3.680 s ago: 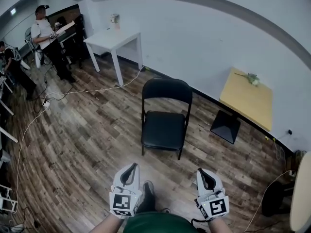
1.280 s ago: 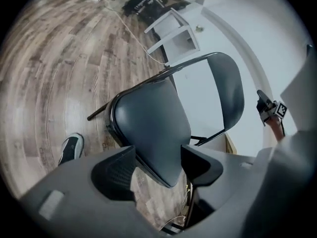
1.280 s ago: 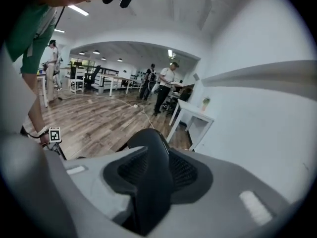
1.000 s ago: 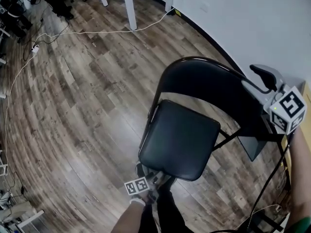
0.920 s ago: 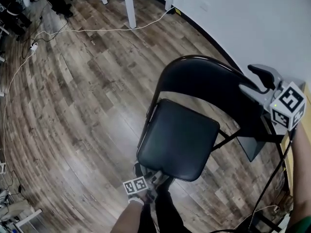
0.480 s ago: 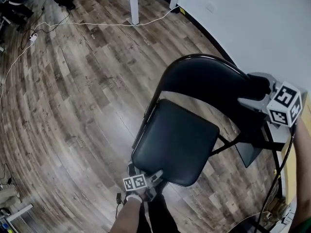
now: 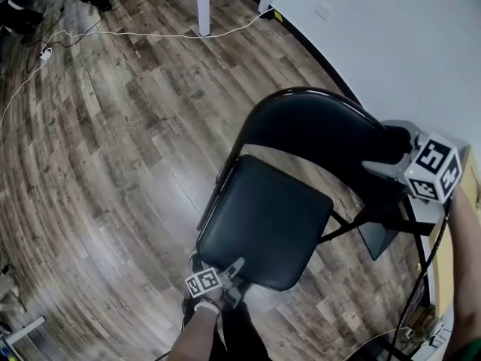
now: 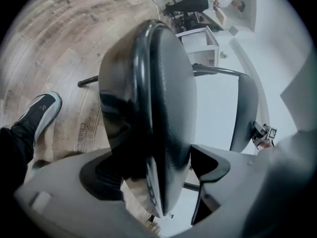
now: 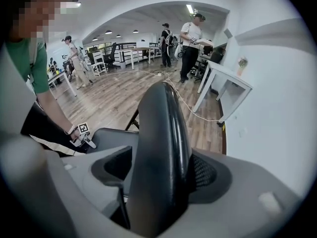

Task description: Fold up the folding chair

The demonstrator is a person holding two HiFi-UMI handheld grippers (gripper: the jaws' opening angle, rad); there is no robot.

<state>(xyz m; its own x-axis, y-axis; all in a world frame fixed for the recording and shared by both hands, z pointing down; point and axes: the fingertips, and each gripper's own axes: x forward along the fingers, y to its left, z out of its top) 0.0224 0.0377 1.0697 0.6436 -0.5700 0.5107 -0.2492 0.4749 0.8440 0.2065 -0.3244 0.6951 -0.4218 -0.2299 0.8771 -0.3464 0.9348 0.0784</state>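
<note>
So the left gripper (image 7: 236, 279) straddles the seat's (image 7: 263, 216) 6 o'clock edge and the right gripper (image 7: 387, 153) the backrest (image 7: 316, 126) at 3 o'clock, both jaws wide open, presumably ready to clamp and fold.

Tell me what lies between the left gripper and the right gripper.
In the head view, the folding chair's seat and backrest fill the stretch from the left gripper to the right gripper.

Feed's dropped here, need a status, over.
Left tongs open astride seat front. Right tongs open astride backrest top. Chair unfolded. Table base close beside it.
</note>
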